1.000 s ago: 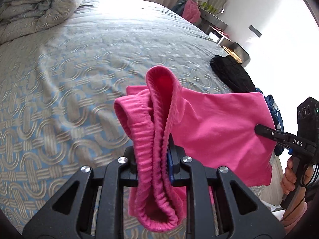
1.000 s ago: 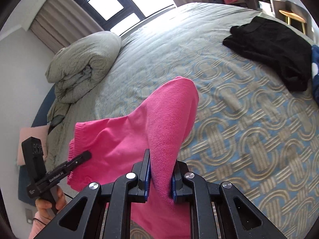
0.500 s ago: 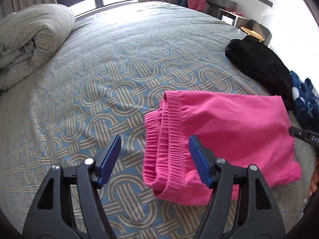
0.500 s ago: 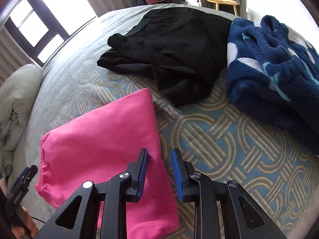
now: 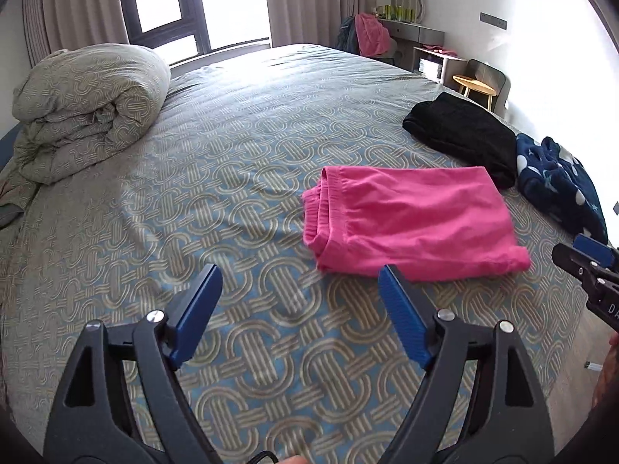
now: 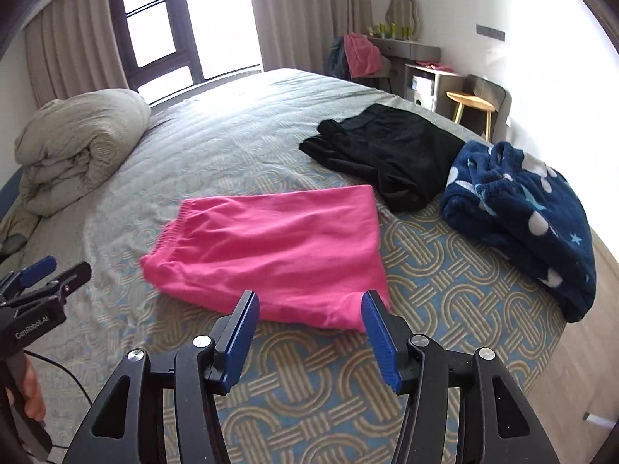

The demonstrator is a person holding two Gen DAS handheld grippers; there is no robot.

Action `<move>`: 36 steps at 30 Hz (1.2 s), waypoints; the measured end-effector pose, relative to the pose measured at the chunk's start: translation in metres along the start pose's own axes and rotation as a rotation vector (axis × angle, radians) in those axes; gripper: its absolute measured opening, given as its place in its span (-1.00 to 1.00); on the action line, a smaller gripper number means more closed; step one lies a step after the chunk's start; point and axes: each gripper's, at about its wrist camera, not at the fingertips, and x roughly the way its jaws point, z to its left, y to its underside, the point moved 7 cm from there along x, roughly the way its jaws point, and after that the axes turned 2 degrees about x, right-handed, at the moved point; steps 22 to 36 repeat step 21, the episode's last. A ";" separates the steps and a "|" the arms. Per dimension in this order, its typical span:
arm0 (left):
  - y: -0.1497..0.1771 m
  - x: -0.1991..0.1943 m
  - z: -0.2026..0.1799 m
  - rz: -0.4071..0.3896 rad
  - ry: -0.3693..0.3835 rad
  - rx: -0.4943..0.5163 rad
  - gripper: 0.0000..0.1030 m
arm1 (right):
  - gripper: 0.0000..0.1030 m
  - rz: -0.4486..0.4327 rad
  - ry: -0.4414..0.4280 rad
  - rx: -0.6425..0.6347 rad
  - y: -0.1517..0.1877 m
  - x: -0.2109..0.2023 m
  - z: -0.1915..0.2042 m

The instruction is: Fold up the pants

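Lying folded on the bed (image 5: 240,178), the pants (image 5: 414,220) sit free beyond both tools, left tool (image 5: 298,301) and right tool (image 6: 309,328), whose empty jaws are opening wide.

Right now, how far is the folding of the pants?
Done: the pink pants lie folded flat on the bed. In hand: nothing; the left gripper and right gripper are opening, with nothing between the jaws. Left, probably: the black garment and the blue fleece, both unfolded.
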 end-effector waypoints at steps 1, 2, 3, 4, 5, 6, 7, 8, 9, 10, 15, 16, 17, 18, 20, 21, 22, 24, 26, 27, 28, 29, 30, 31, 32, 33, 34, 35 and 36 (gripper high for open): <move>0.009 -0.010 0.004 0.003 -0.002 -0.010 0.61 | 0.14 -0.011 -0.006 -0.022 0.005 -0.014 0.010; 0.015 -0.021 0.007 0.001 -0.004 -0.020 0.61 | 0.16 -0.019 -0.007 -0.036 0.009 -0.024 0.015; 0.021 -0.031 0.010 -0.005 -0.006 -0.032 0.61 | 0.17 -0.028 -0.004 -0.052 0.013 -0.035 0.021; 0.026 -0.044 0.013 -0.012 -0.009 -0.045 0.61 | 0.18 -0.036 0.005 -0.065 0.017 -0.045 0.026; 0.030 -0.054 0.015 -0.016 -0.009 -0.054 0.62 | 0.19 -0.040 0.013 -0.073 0.020 -0.053 0.030; 0.032 -0.062 0.016 -0.017 -0.007 -0.062 0.62 | 0.21 -0.043 0.023 -0.077 0.024 -0.061 0.033; 0.035 -0.071 0.016 -0.016 -0.005 -0.070 0.62 | 0.22 -0.041 0.030 -0.077 0.027 -0.066 0.035; 0.037 -0.078 0.015 -0.017 -0.009 -0.068 0.62 | 0.25 -0.038 0.032 -0.076 0.030 -0.073 0.036; 0.039 -0.086 0.013 -0.023 -0.011 -0.059 0.62 | 0.28 -0.034 0.032 -0.076 0.033 -0.079 0.037; 0.041 -0.091 0.009 -0.031 -0.012 -0.046 0.62 | 0.28 -0.029 0.039 -0.079 0.036 -0.083 0.038; 0.044 -0.107 -0.009 -0.061 0.012 -0.025 0.62 | 0.29 -0.010 0.078 -0.086 0.049 -0.104 0.032; 0.044 -0.109 -0.011 -0.071 0.016 -0.026 0.62 | 0.29 -0.005 0.071 -0.079 0.051 -0.107 0.030; 0.043 -0.111 -0.013 -0.081 0.012 -0.027 0.62 | 0.29 -0.002 0.067 -0.069 0.051 -0.110 0.028; 0.042 -0.112 -0.016 -0.089 0.008 -0.023 0.62 | 0.29 -0.003 0.070 -0.063 0.051 -0.113 0.025; 0.041 -0.114 -0.021 -0.091 0.015 -0.012 0.62 | 0.29 -0.010 0.085 -0.059 0.051 -0.116 0.020; 0.040 -0.115 -0.024 -0.091 0.017 -0.005 0.62 | 0.29 -0.013 0.093 -0.060 0.050 -0.117 0.017; 0.040 -0.115 -0.024 -0.091 0.017 -0.005 0.62 | 0.29 -0.013 0.093 -0.060 0.050 -0.117 0.017; 0.040 -0.115 -0.024 -0.091 0.017 -0.005 0.62 | 0.29 -0.013 0.093 -0.060 0.050 -0.117 0.017; 0.040 -0.115 -0.024 -0.091 0.017 -0.005 0.62 | 0.29 -0.013 0.093 -0.060 0.050 -0.117 0.017; 0.040 -0.115 -0.024 -0.091 0.017 -0.005 0.62 | 0.29 -0.013 0.093 -0.060 0.050 -0.117 0.017; 0.040 -0.115 -0.024 -0.091 0.017 -0.005 0.62 | 0.29 -0.013 0.093 -0.060 0.050 -0.117 0.017; 0.040 -0.115 -0.024 -0.091 0.017 -0.005 0.62 | 0.29 -0.013 0.093 -0.060 0.050 -0.117 0.017; 0.040 -0.115 -0.024 -0.091 0.017 -0.005 0.62 | 0.29 -0.013 0.093 -0.060 0.050 -0.117 0.017; 0.040 -0.115 -0.024 -0.091 0.017 -0.005 0.62 | 0.29 -0.013 0.093 -0.060 0.050 -0.117 0.017; 0.040 -0.115 -0.024 -0.091 0.017 -0.005 0.62 | 0.29 -0.013 0.093 -0.060 0.050 -0.117 0.017; 0.040 -0.115 -0.024 -0.091 0.017 -0.005 0.62 | 0.29 -0.013 0.093 -0.060 0.050 -0.117 0.017; 0.040 -0.115 -0.024 -0.091 0.017 -0.005 0.62 | 0.29 -0.013 0.093 -0.060 0.050 -0.117 0.017; 0.040 -0.115 -0.024 -0.091 0.017 -0.005 0.62 | 0.29 -0.013 0.093 -0.060 0.050 -0.117 0.017; 0.040 -0.115 -0.024 -0.091 0.017 -0.005 0.62 | 0.29 -0.013 0.093 -0.060 0.050 -0.117 0.017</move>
